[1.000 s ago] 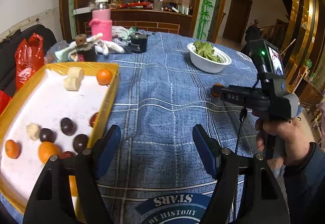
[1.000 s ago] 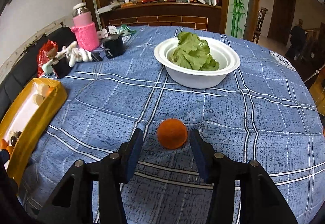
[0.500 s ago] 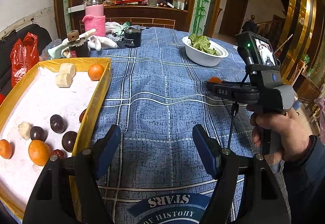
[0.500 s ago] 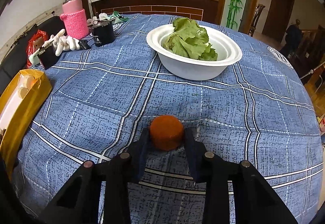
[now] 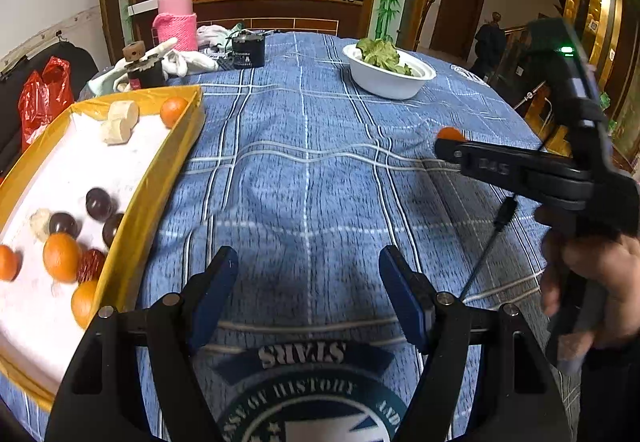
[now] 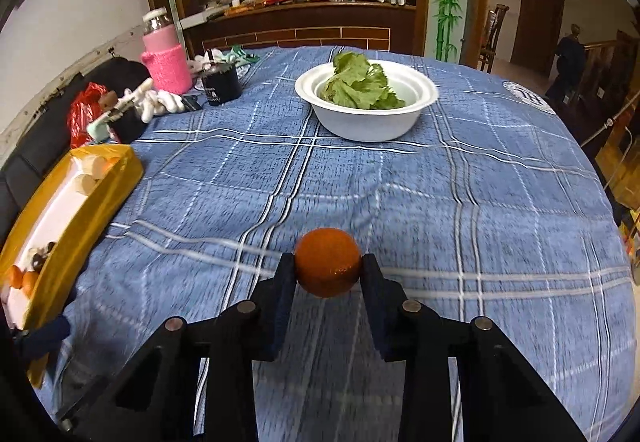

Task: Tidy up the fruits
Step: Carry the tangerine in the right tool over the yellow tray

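Observation:
My right gripper (image 6: 328, 274) is shut on an orange (image 6: 328, 268) and holds it above the blue plaid tablecloth. In the left wrist view the right gripper (image 5: 450, 145) shows at the right with the orange (image 5: 450, 133) peeking over its tip. My left gripper (image 5: 308, 286) is open and empty, low over the cloth beside the yellow tray (image 5: 160, 177). The tray holds several oranges (image 5: 61, 257), dark plums (image 5: 98, 203) and pale banana pieces (image 5: 120, 121). The tray also shows in the right wrist view (image 6: 100, 201) at the far left.
A white bowl of lettuce (image 6: 366, 101) stands at the back of the table. A pink bottle (image 6: 166, 53), a black cup (image 6: 220, 83), white gloves (image 6: 160, 101) and a red bag (image 6: 86, 113) sit at the back left. The table edge curves at the right.
My right gripper closed on the orange and lifted it off the cloth. My left gripper stayed open and shifted slightly along the tray.

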The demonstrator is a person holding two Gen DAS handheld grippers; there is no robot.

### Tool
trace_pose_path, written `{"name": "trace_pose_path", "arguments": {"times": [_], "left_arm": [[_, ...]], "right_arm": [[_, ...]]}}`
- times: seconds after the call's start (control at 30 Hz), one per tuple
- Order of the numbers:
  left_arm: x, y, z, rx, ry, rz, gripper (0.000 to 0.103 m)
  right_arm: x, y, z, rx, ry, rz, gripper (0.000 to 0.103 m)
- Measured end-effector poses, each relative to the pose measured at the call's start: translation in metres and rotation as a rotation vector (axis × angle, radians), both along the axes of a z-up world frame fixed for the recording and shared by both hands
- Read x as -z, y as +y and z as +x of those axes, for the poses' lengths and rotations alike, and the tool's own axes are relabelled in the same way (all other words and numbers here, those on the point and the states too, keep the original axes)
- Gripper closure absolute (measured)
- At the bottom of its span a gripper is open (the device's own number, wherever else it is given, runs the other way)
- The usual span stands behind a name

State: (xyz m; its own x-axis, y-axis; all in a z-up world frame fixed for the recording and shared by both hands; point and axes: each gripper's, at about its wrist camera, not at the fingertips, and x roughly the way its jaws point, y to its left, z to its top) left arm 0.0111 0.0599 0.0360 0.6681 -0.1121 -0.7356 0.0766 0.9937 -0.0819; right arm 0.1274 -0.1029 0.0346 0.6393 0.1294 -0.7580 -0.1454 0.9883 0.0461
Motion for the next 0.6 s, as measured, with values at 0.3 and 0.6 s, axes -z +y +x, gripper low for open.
{"name": "trace_pose_path", "arguments": {"times": [0.3,0.6], "left_arm": [[-0.008,0.005,-0.031,-0.010,-0.013,0.009,0.030],[-0.013,0.017,-0.050,-0.022,-0.026,0.000,0.030]], "right_arm": [[-0.019,0.000,-0.058,-0.021,-0.041,0.009,0.069],[-0.022,0.015,-0.097,-0.044,-0.046,0.010,0.069]]}}
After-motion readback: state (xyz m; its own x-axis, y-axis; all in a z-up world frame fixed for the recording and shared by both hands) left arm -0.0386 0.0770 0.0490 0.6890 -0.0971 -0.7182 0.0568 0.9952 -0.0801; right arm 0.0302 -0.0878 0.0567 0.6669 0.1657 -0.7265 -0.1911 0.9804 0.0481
